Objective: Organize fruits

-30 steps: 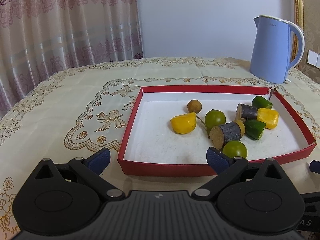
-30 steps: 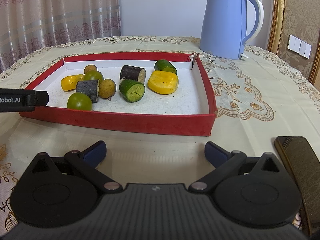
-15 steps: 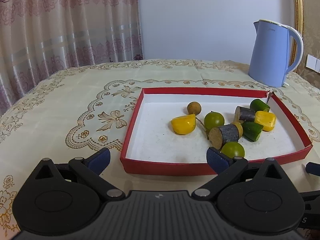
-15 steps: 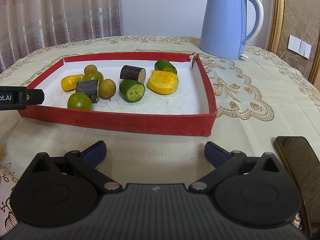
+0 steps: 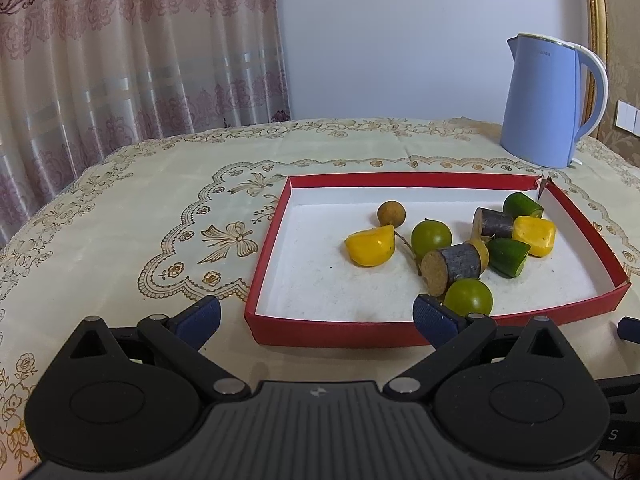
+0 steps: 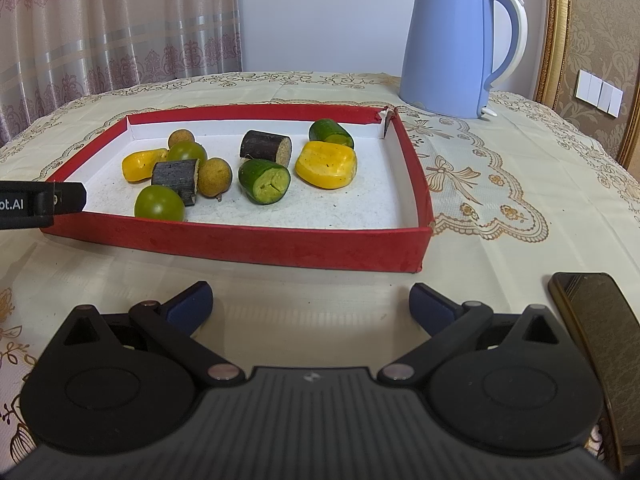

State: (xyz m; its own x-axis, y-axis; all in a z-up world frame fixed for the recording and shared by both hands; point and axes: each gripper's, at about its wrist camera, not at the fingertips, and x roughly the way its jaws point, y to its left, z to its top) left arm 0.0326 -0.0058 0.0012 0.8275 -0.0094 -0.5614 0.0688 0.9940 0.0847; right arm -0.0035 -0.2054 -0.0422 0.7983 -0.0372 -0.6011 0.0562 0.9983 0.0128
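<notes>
Inside the fuzzy red tray (image 6: pixel 240 240) sit round and chunky fruits (image 6: pixel 264 176); both tongs (image 5: pixel 316 314) (image 6: pixel 310 300) gape wide, empty.

Matt red tray (image 6: pixel 240 240) (felt-like); glossy kettle (image 6: pixel 448 48).

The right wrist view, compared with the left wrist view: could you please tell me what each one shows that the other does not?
Only the right wrist view shows a dark phone lying on the tablecloth by the right tool, and both brown round fruits fully.

Only the left wrist view shows the left tool's own open fingers, and more bare tablecloth left of the tray.

Both show the red tray of fruit pieces, the blue kettle and the curtain.
</notes>
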